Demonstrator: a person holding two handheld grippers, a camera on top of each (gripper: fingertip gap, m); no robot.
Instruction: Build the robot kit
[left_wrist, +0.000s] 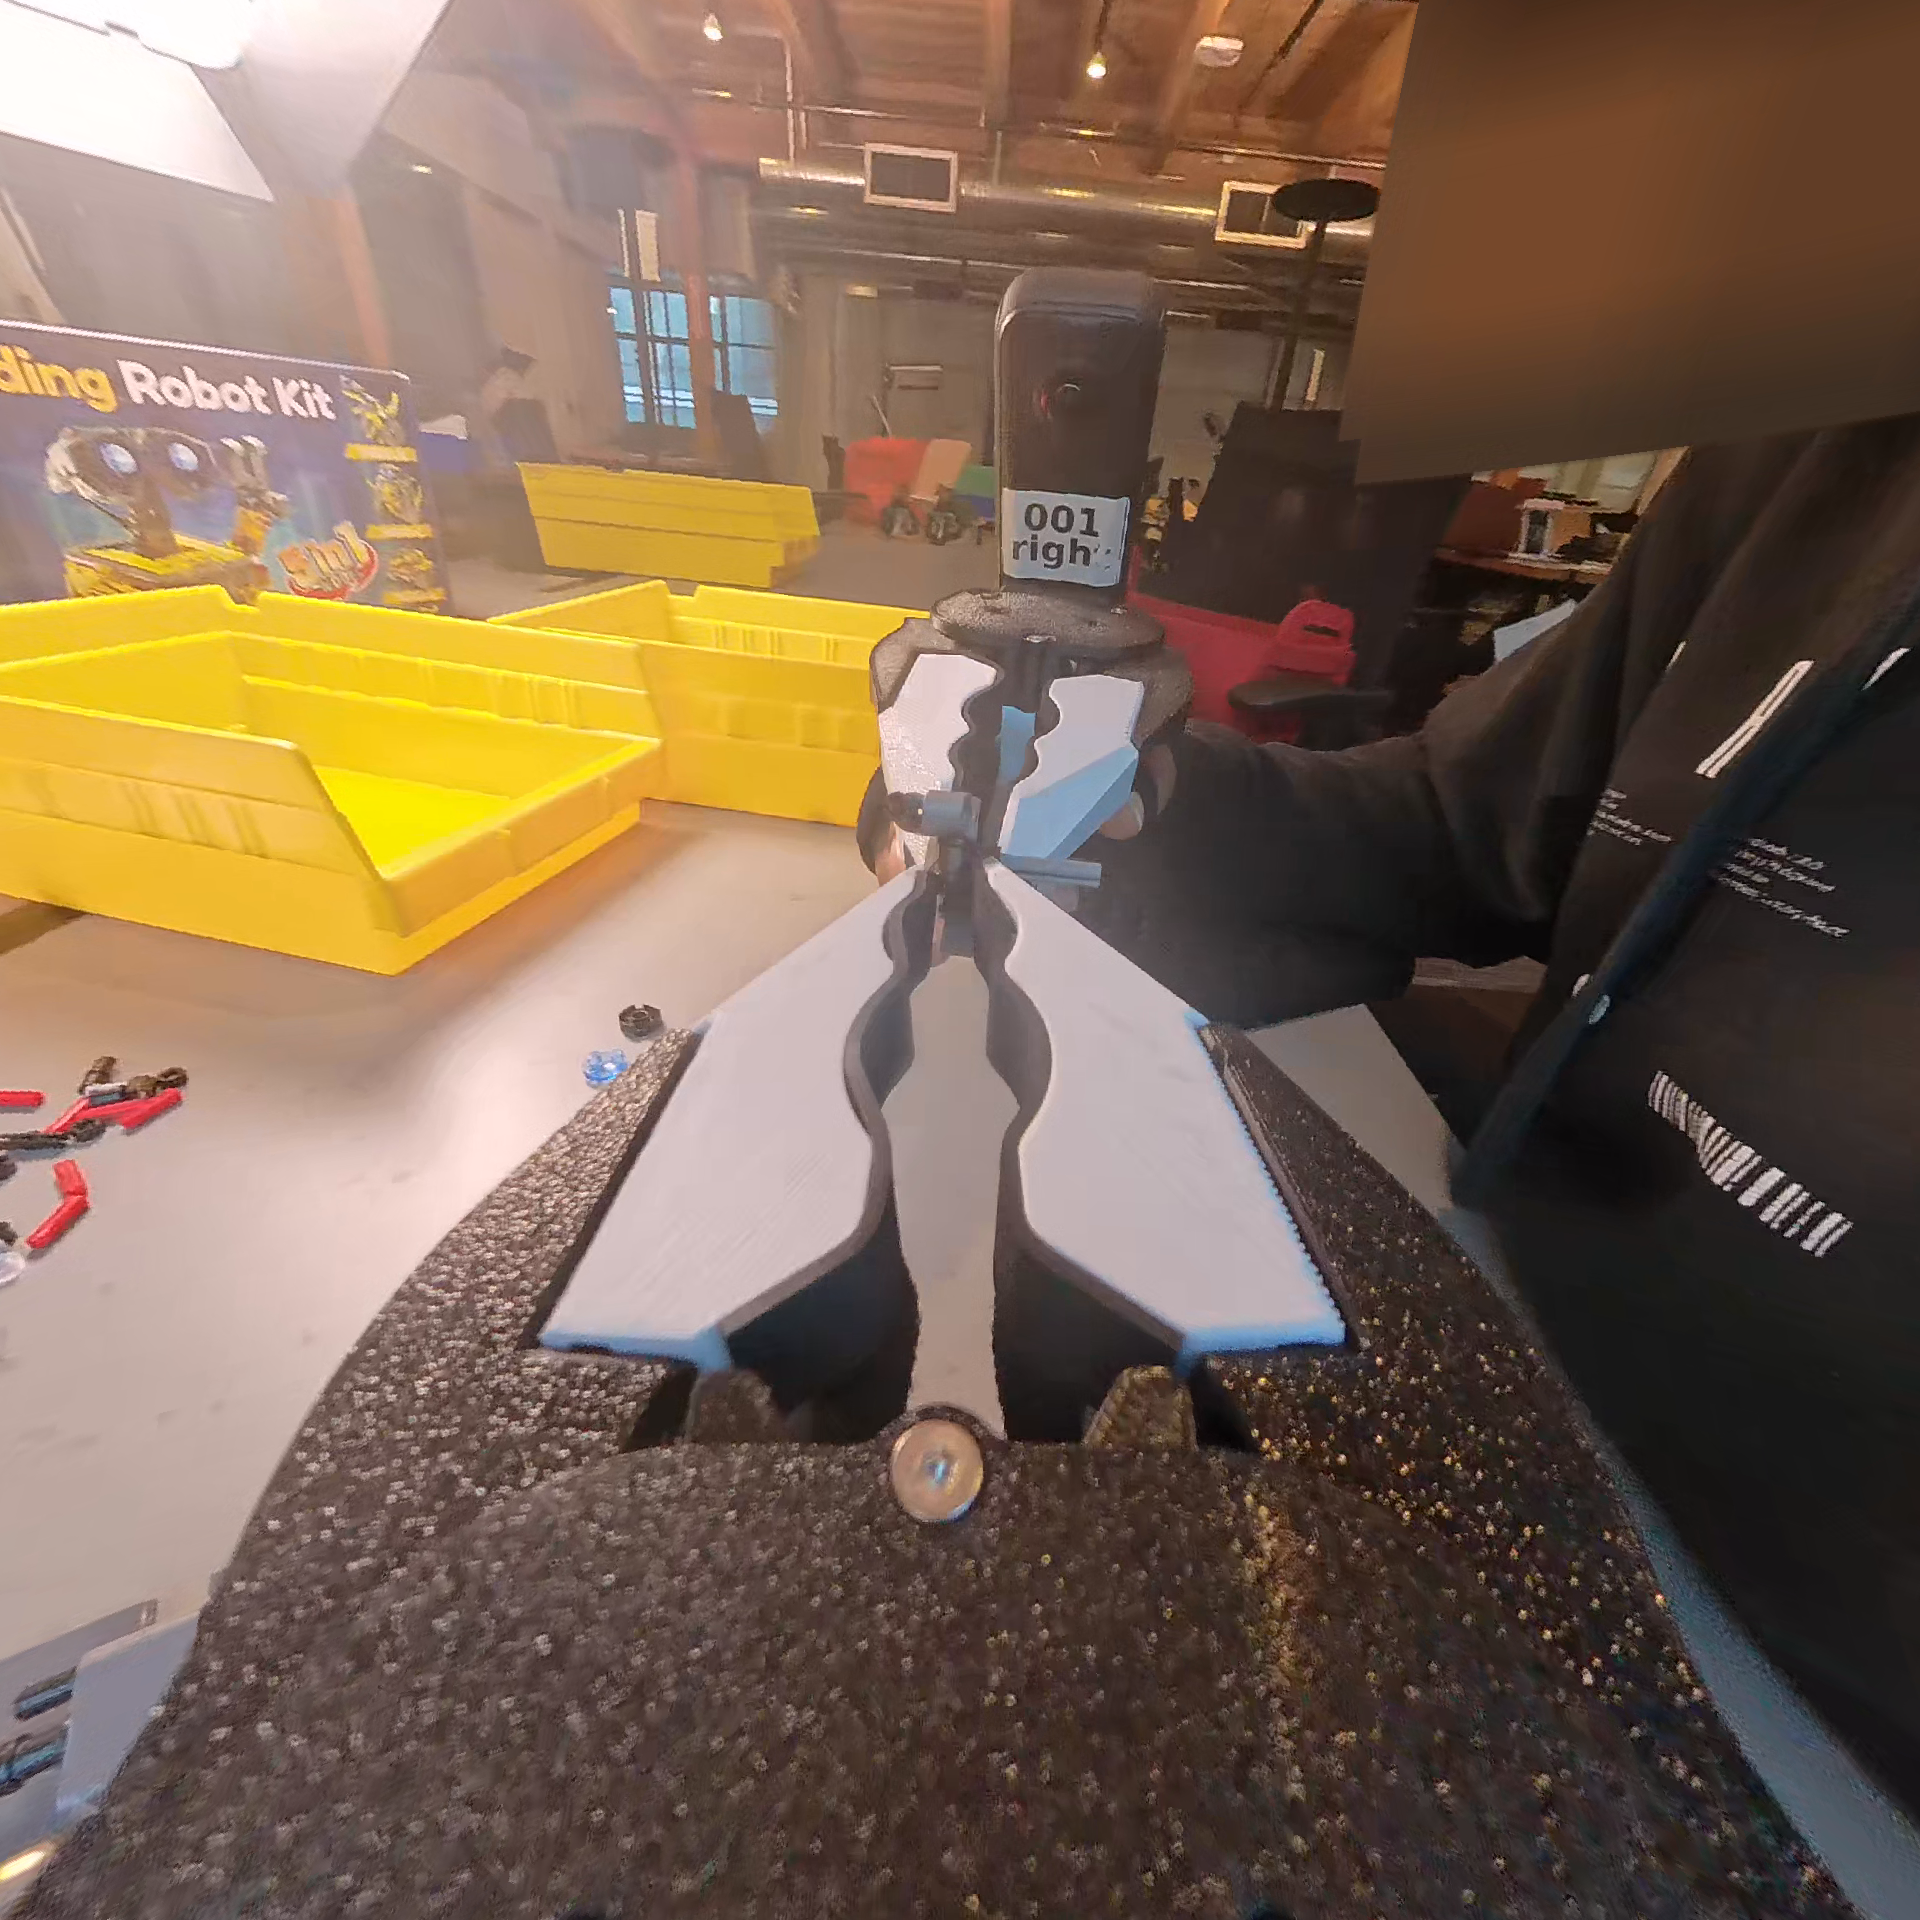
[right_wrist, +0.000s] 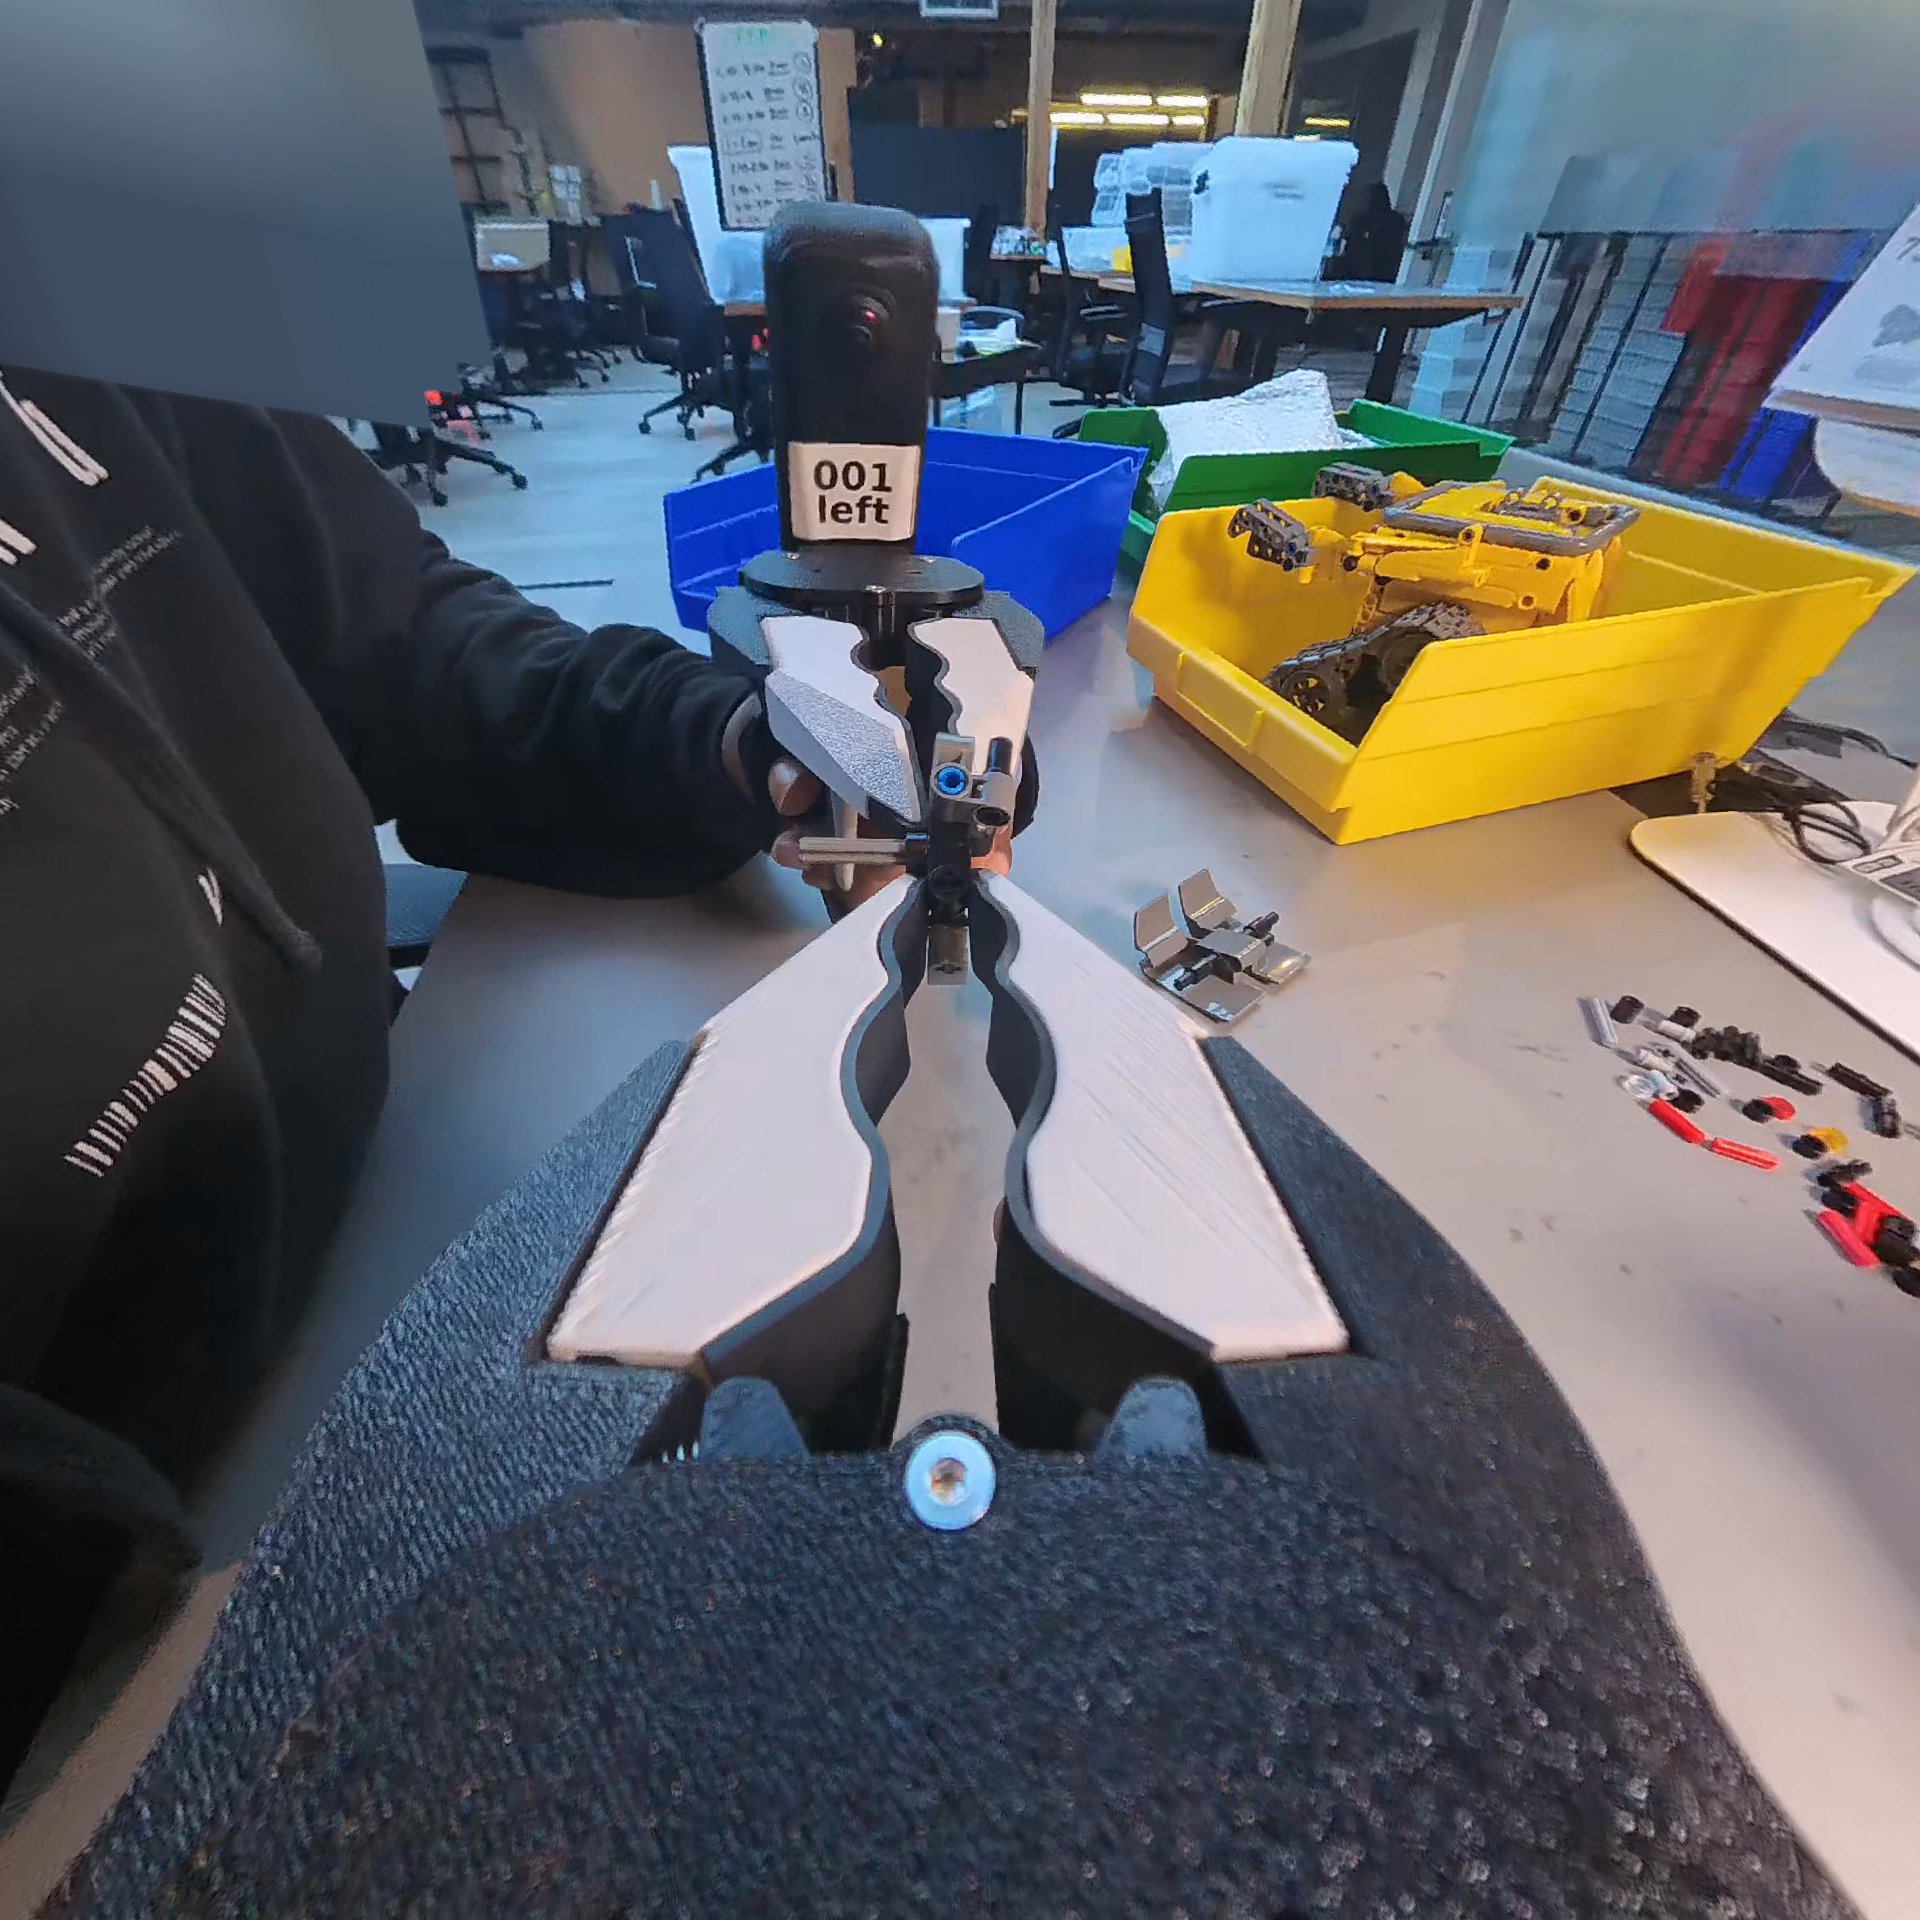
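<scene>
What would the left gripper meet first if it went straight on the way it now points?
The right gripper, tip to tip with the left gripper. Both sets of jaws are shut on the same small grey assembly, so there is hardly any free way.

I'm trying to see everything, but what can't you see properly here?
- Left wrist view: small grey and black toy part, mostly hidden by left gripper tips.
- Right wrist view: yellow toy robot, lower half behind yellow plastic bin wall.
- Red pieces: cut off by edge.

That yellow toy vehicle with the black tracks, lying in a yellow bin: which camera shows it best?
The right wrist view. There the yellow tracked vehicle lies in a yellow bin on the table, right of the tongs, its tracks and grey frame plain to see. The left wrist view shows other yellow bins, but no vehicle in them.
</scene>
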